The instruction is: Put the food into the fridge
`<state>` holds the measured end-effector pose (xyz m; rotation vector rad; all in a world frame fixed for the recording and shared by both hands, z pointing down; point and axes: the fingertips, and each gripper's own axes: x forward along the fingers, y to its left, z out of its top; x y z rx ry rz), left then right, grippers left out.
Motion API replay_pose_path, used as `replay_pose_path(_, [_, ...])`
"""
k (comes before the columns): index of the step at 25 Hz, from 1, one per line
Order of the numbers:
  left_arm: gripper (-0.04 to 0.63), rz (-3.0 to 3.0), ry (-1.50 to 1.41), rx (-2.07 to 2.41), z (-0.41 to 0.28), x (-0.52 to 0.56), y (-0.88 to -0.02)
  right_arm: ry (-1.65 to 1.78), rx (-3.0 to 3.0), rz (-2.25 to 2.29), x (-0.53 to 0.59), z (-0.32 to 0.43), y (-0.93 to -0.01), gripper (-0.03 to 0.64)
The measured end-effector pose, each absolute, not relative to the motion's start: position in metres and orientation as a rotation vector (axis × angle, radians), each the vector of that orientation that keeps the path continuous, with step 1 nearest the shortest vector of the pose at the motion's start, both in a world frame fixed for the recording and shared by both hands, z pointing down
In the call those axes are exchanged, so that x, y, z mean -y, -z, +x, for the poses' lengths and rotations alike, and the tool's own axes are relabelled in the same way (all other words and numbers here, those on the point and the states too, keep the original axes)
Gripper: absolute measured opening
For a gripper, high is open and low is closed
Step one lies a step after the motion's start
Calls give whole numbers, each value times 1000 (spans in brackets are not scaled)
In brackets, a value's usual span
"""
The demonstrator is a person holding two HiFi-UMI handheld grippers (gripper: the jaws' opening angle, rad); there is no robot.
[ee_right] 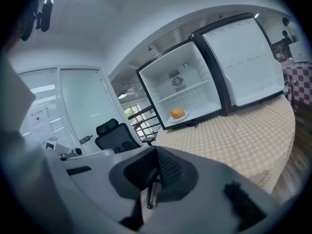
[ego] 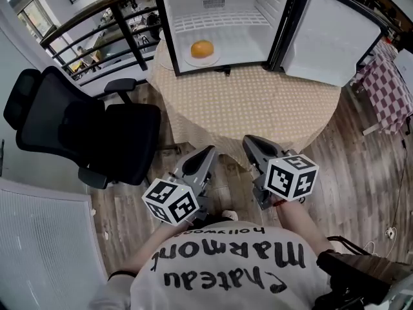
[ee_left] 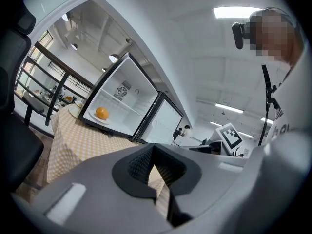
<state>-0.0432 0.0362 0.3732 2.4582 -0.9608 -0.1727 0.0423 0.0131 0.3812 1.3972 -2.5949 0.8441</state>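
An orange bun-like food (ego: 202, 48) lies on a white plate (ego: 190, 59) inside the open mini fridge (ego: 219, 21), on its floor at the left. The same food (ee_left: 101, 113) (ee_right: 177, 113) shows in both gripper views. The fridge door (ego: 332, 37) stands swung open to the right. My left gripper (ego: 201, 161) and right gripper (ego: 256, 147) are held close to my body, near the table's front edge and far from the fridge. Both are shut with nothing between their jaws.
The fridge stands on a round table with a checked yellow cloth (ego: 245, 102). A black office chair (ego: 84, 134) is at the left, a railing (ego: 97, 24) behind it. A checked red cloth (ego: 387, 89) is at the right. Wood floor lies below.
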Motion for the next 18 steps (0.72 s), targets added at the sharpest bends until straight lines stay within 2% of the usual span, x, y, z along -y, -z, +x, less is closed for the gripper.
replay_pose_path(18, [5, 2470, 185, 999, -47, -42, -363, -788, 2600, 1352, -15, 39, -374, 14])
